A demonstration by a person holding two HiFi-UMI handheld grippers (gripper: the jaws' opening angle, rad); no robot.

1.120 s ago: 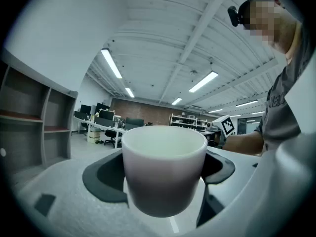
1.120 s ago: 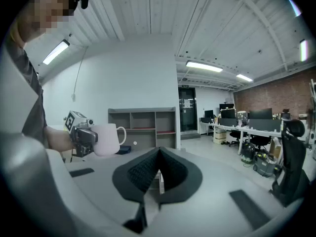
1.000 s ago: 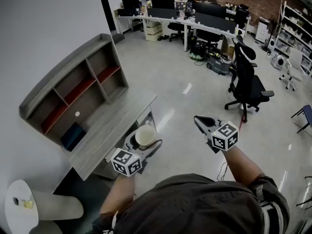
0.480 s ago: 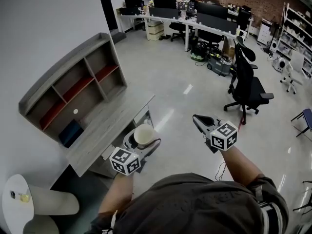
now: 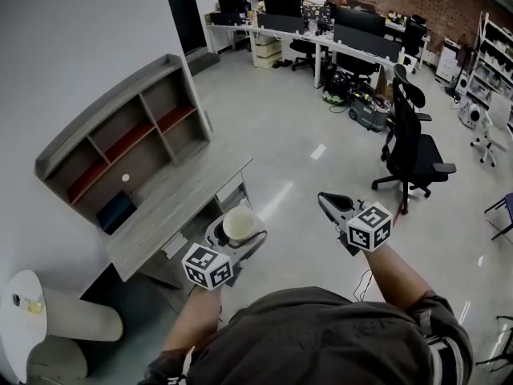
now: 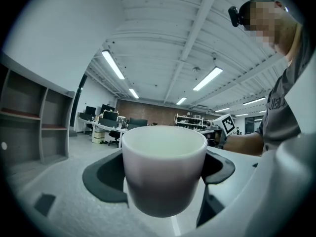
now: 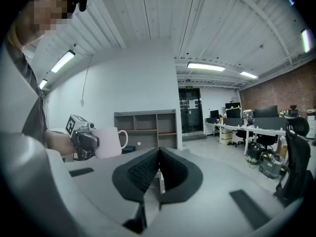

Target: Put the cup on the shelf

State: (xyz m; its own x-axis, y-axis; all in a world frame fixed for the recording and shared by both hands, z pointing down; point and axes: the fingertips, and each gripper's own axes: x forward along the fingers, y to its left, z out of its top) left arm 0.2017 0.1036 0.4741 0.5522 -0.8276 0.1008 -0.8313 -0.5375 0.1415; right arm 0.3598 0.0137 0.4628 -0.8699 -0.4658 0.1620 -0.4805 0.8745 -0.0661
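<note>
A white cup [image 5: 239,222] sits upright between the jaws of my left gripper [image 5: 237,233], which is shut on it. In the left gripper view the cup [image 6: 163,171] fills the middle, its mouth up. The right gripper view shows the cup [image 7: 107,142] from the side with its handle turned toward the shelf. A grey shelf [image 5: 120,135] with open compartments stands on a grey desk [image 5: 172,209] against the white wall, ahead and left of the cup. My right gripper [image 5: 327,203] hangs to the right, shut and empty, its jaws pressed together [image 7: 159,169].
A dark blue box [image 5: 117,212] lies in the shelf's lower left compartment. A black office chair [image 5: 413,148] stands to the right on the glossy floor. Desks with monitors [image 5: 321,22] line the far wall. A white round stool [image 5: 36,311] sits at the near left.
The view has shifted slightly as the person moves; shelf and desk sit a little nearer and further right. Both grippers keep their pose, the cup still held.
</note>
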